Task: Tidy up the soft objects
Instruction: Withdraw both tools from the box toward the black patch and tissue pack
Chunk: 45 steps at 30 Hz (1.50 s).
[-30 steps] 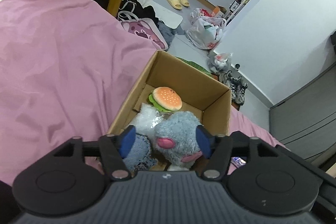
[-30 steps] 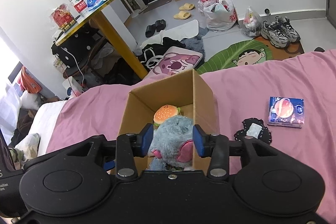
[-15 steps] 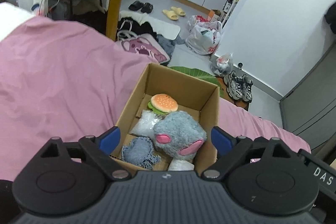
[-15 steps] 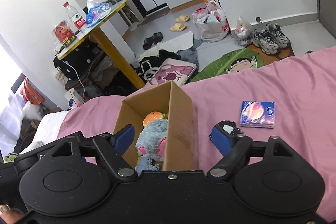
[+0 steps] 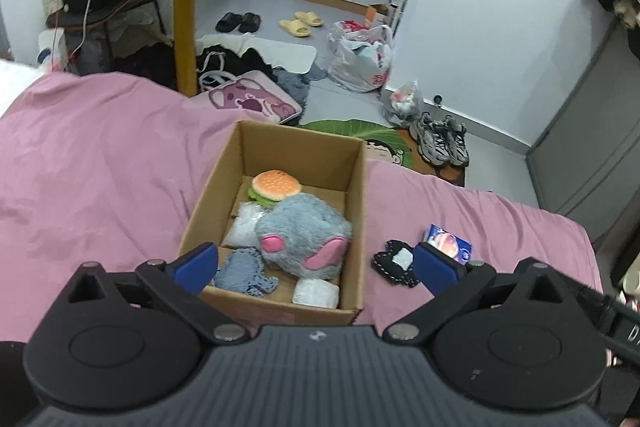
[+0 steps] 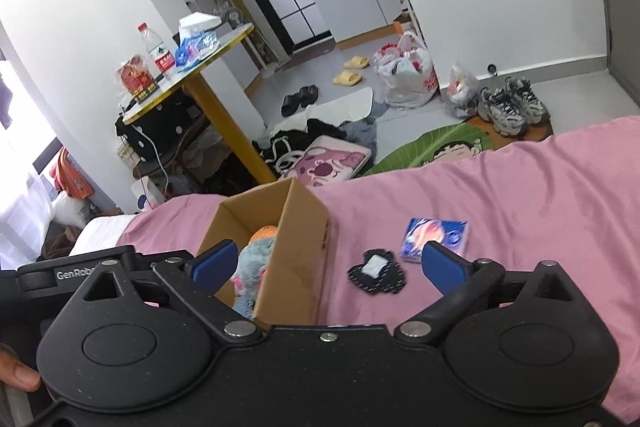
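Note:
A cardboard box point(image 5: 356, 195) stands on the pink bed sheet point(image 5: 100, 179). In it lie a grey plush with pink ears point(image 5: 304, 227), a burger plush point(image 5: 276, 185), a blue-grey knitted piece point(image 5: 244, 271) and white packets point(image 5: 316, 293). My left gripper point(image 5: 316, 265) hovers above the box's near end. Its jaws are opening wide and the pads touch nothing. In the right wrist view the box point(image 6: 304, 239) and the grey plush point(image 6: 256, 263) sit at lower left. My right gripper point(image 6: 328, 267) is also opening, with nothing gripped.
A black fabric patch point(image 6: 376, 271) and a small blue packet point(image 6: 436, 233) lie on the sheet right of the box. Beyond the bed's far edge are a yellow-legged table point(image 6: 224, 115), bags, shoes point(image 6: 508, 107) and clothes on the floor.
Both grippers let go of the grey plush, which now rests in the box. Their jaws spread wide, and both drew back from the box, the right one towards the right.

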{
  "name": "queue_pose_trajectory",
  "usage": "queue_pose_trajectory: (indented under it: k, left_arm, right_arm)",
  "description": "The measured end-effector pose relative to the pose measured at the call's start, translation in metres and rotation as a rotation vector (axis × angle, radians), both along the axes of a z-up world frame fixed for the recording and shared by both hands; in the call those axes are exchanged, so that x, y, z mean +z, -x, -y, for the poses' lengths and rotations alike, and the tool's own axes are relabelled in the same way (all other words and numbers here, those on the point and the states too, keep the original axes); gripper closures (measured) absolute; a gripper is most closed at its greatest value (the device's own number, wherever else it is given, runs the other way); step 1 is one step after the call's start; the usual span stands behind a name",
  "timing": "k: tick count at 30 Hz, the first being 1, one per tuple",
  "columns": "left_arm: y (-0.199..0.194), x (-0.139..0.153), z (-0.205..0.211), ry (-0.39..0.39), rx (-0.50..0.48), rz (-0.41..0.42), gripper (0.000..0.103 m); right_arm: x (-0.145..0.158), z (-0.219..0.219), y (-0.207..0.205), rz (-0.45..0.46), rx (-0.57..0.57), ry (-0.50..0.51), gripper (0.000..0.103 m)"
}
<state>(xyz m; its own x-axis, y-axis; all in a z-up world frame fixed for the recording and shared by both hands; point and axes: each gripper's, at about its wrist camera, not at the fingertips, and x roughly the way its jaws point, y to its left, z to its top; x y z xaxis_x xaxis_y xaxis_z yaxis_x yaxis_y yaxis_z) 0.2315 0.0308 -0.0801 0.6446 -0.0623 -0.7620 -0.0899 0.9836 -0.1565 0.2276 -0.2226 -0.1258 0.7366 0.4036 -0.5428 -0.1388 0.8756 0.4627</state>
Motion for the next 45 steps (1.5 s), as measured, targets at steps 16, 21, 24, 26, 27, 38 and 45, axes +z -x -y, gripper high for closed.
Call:
queue_pose_trajectory:
  k: [16, 21, 24, 26, 27, 38, 45]
  left_arm:
    - [0.010, 0.015, 0.048, 0.049, -0.079, 0.069, 0.000]
    - [0.009, 0.015, 0.066, 0.016, -0.100, 0.064, 0.000]
    - [0.003, 0.011, 0.074, -0.003, -0.114, 0.034, 0.000]
    - [0.000, 0.007, 0.081, -0.010, -0.135, 0.004, 0.000]
    - [-0.001, 0.004, 0.086, -0.013, -0.146, -0.010, 0.000]
    - [-0.012, -0.008, 0.112, -0.046, -0.140, -0.029, 0.001]
    - [-0.019, -0.016, 0.127, -0.081, -0.125, -0.011, 0.003]
  right_arm:
    - [0.001, 0.038, -0.006, 0.014, 0.053, 0.086, 0.000]
    - [-0.002, 0.049, -0.015, 0.013, 0.061, 0.094, 0.000]
    - [-0.008, 0.057, -0.017, 0.009, 0.051, 0.052, 0.000]
    - [-0.015, 0.064, -0.019, -0.009, 0.047, 0.002, 0.000]
    - [-0.019, 0.067, -0.019, -0.018, 0.044, -0.011, 0.000]
    - [-0.045, 0.096, -0.032, -0.092, -0.043, -0.091, 0.000]
    - [-0.060, 0.108, -0.040, -0.113, -0.072, -0.150, 0.001]
